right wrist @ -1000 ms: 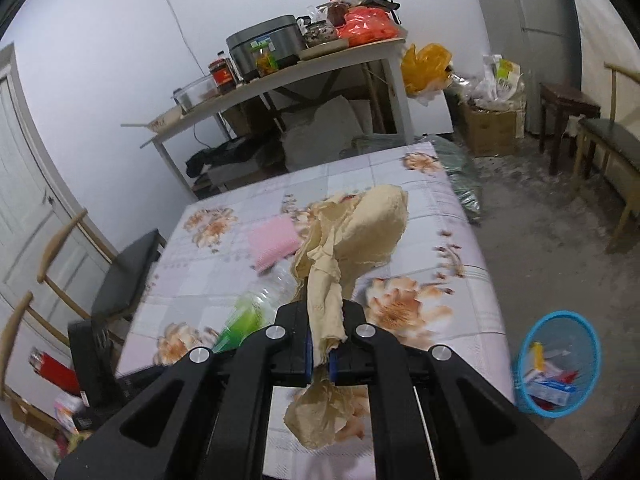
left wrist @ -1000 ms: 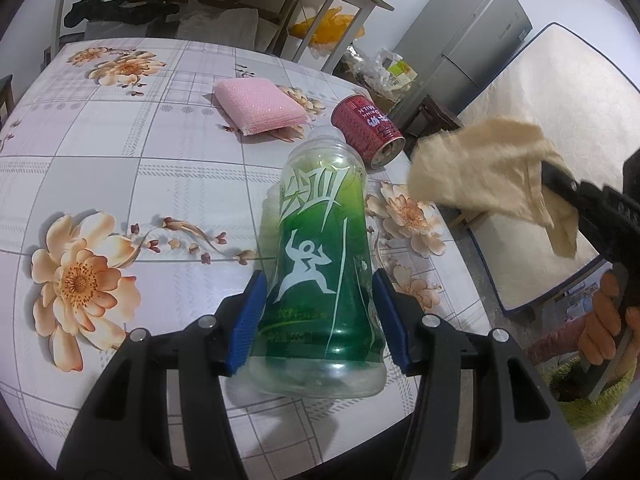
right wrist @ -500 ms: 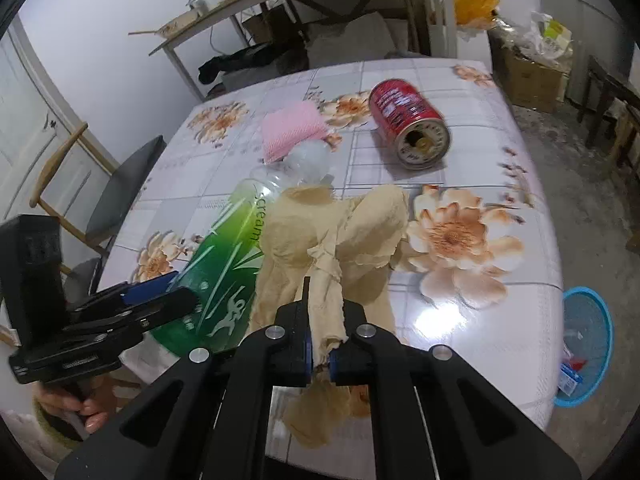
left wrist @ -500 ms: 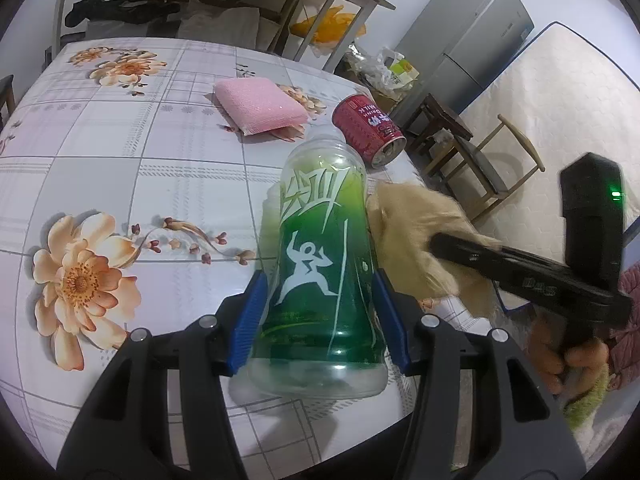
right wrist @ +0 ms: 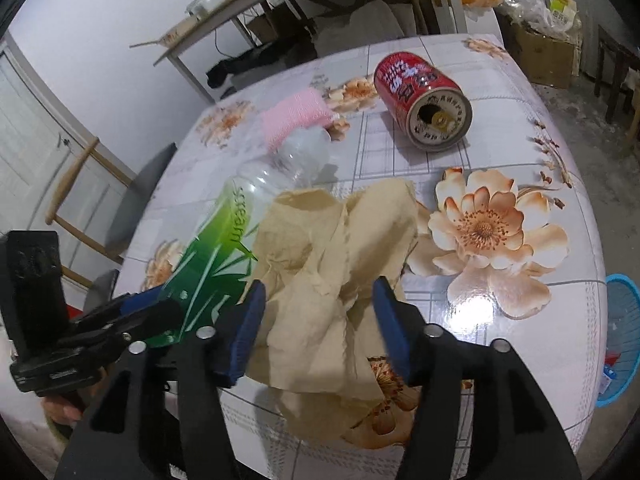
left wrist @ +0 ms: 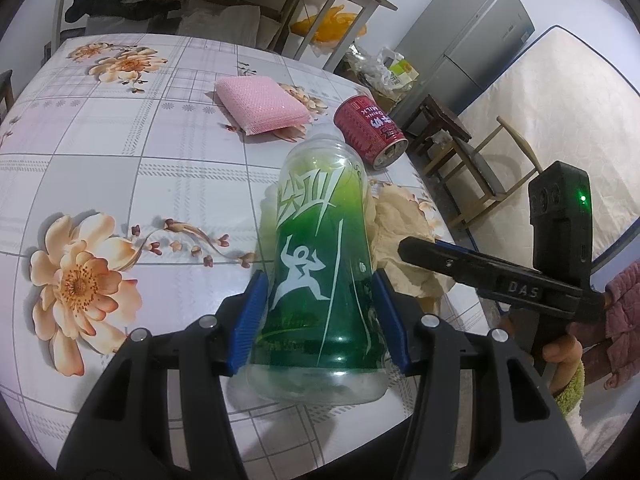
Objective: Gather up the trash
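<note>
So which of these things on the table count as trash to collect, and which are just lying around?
Part of the job:
- green plastic bottle, clamped in the left gripper
- crumpled beige tissue, between the right gripper fingers, just released
- red drink can
- blue basket

Lying about:
- pink sponge cloth
- wooden chair

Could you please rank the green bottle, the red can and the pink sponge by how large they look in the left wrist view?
1. Green bottle: by far the largest, though it sits nearest the camera.
2 and 3. Pink sponge and red can: they look too alike to rank.
</note>
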Demonstrator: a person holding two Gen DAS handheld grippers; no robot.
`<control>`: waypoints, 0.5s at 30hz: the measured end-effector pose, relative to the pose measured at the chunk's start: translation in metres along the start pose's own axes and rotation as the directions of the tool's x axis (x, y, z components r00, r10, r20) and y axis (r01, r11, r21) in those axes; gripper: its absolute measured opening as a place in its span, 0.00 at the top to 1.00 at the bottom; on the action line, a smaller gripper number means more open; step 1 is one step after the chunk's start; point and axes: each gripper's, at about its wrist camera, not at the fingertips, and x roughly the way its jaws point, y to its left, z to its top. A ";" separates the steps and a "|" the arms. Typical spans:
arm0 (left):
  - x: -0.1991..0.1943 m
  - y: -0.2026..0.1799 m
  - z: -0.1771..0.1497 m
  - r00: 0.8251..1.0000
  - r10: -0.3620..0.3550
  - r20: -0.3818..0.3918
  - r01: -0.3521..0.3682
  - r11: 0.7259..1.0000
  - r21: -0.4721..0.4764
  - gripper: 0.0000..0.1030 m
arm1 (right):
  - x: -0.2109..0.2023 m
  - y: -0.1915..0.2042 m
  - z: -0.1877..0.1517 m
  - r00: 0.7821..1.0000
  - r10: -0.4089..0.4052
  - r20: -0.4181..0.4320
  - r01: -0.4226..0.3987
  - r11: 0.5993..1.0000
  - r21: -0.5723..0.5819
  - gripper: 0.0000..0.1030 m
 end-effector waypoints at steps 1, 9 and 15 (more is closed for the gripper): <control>0.000 0.000 0.000 1.000 0.000 0.001 0.000 1.000 -0.001 0.51 | 0.002 0.000 0.001 1.000 -0.008 -0.003 0.008 1.000 -0.004 0.39; -0.006 0.002 0.000 1.000 0.014 0.009 -0.014 1.000 -0.006 0.51 | 0.032 0.009 0.001 0.995 -0.076 -0.057 0.072 0.995 -0.076 0.38; -0.008 0.004 0.000 1.000 0.014 0.005 -0.014 1.000 -0.012 0.51 | 0.042 0.028 -0.003 0.981 -0.192 -0.031 0.183 0.963 -0.198 0.38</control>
